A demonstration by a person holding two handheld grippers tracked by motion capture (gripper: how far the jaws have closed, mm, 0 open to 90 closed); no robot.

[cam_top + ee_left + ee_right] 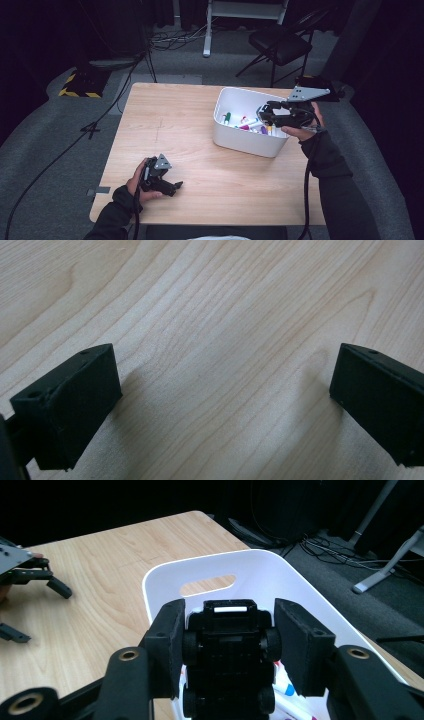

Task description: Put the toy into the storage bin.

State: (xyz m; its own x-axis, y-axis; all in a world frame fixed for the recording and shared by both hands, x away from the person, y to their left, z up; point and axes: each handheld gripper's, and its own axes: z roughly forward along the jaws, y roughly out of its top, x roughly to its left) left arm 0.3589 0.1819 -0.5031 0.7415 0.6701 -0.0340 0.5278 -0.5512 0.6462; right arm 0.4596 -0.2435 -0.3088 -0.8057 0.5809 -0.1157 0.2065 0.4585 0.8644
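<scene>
Left gripper [220,405] fingers [70,405] spread wide, bare light wooden table [215,315] between them

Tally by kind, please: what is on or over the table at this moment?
Grippers: 2, the left gripper open on the table, the right gripper over the bin
White bin: 1
Black toy car: 1, clamped in the right gripper
Small coloured items in the bin: too jumbled to count
Total counted: 4

Counter [200,125]: light wood-grain top, rectangular, rounded corners. White bin [245,140] rests directly on the right half, near the far edge. Left claw [175,187] rests on the near-left area.
</scene>
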